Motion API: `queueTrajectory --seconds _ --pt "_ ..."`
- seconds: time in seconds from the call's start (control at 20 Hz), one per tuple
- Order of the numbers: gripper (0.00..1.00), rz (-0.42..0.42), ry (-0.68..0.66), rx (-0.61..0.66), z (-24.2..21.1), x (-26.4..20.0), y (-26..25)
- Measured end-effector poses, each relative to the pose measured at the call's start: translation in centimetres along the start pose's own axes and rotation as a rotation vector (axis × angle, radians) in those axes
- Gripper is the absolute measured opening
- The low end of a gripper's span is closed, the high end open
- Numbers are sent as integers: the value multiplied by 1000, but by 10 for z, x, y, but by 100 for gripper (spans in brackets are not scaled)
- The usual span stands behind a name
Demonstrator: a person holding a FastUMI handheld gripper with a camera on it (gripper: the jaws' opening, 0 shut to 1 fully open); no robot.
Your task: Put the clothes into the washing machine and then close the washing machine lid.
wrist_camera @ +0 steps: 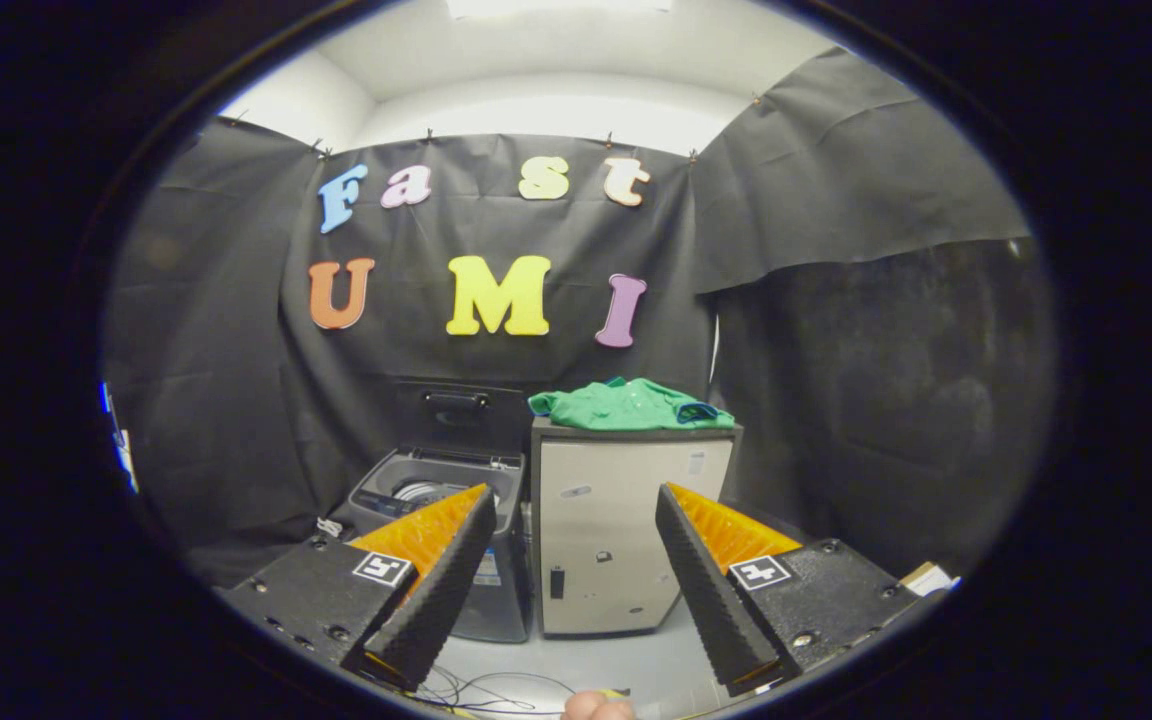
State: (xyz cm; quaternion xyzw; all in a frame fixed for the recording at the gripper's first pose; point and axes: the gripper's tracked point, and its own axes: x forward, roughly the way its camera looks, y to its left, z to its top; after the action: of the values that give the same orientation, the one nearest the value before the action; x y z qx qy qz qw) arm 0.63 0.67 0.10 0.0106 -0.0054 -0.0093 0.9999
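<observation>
Facing the washer with jaws apart

Hovering well short of the machines, the gripper [576, 510] has its fingers spread wide, holding nothing. Beyond them, the green clothes [630, 404] lie bunched on top of a pale cabinet [626, 530]. Just left of the cabinet stands the washing machine [436, 490], its lid [456, 415] raised upright against the far wall.

The gripper [576, 500] has ridged wedge fingers on black, screw-studded blocks bearing square black-and-white markers
</observation>
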Motion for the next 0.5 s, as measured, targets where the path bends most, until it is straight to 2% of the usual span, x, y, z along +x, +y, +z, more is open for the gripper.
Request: queueTrajectory --seconds 0.5 --pt "100 -23 3 21 -4 11 6"
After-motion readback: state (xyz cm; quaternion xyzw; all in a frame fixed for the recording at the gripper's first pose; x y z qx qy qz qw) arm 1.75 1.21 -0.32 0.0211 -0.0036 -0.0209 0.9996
